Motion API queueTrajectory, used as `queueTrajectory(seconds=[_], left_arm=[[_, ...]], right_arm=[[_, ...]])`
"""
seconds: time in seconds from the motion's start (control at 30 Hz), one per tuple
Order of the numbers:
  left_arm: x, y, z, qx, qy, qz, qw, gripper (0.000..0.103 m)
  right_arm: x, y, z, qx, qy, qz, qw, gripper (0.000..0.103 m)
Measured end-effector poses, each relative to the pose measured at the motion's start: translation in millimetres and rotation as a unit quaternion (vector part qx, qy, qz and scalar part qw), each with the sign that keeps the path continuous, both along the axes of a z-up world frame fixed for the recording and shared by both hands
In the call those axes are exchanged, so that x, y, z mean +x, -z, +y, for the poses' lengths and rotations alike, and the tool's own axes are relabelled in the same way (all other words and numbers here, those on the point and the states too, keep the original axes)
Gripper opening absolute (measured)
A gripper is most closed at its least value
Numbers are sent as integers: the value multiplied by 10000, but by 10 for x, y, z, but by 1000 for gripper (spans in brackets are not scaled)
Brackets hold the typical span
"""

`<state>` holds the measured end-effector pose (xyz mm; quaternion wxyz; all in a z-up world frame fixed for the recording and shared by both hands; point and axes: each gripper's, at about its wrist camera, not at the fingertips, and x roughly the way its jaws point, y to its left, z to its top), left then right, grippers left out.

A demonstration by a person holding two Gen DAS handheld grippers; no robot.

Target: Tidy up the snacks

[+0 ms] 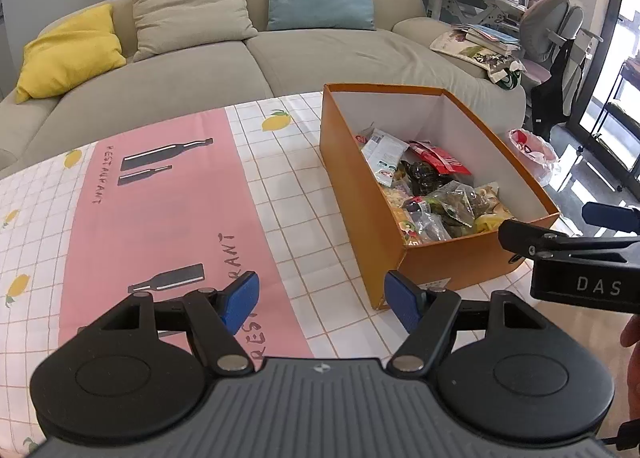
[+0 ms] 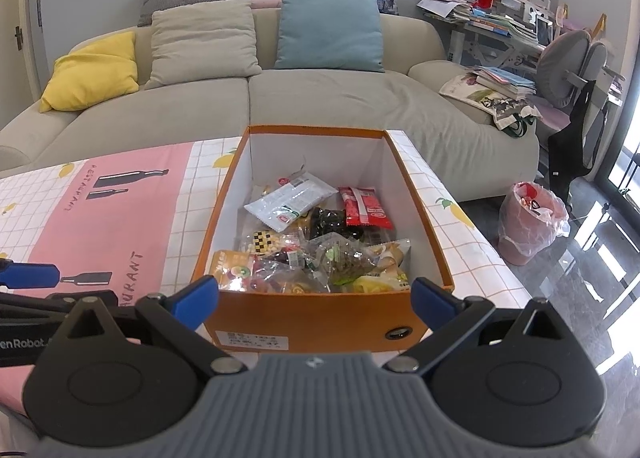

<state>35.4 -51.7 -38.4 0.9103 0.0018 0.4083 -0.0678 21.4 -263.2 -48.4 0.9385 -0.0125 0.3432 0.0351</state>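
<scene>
I hold my left gripper [image 1: 321, 300] and right gripper [image 2: 315, 298] both spread wide and empty, the open orange cardboard box [image 2: 312, 320] at twelve o'clock already heaped with crinkly snack packets [image 2: 320, 242], so sorting looks nearly done.

Both wrist views face sofa [image 1: 248, 70], share box [image 2: 312, 314].

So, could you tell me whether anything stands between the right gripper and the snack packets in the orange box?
Only the orange box's near wall: the open right gripper sits low in front of it, so it would probably have to go over the rim. The box has no lid, and nothing covers the snack packets.
</scene>
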Motion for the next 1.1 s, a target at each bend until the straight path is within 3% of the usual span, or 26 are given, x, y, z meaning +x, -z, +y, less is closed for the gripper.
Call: queueTrajectory(seconds=[1.1], left_arm=[[-49,4,-11,164,155,-105,9997,83]], right_arm=[[12,46,20,-26,-77,35,10000,100]])
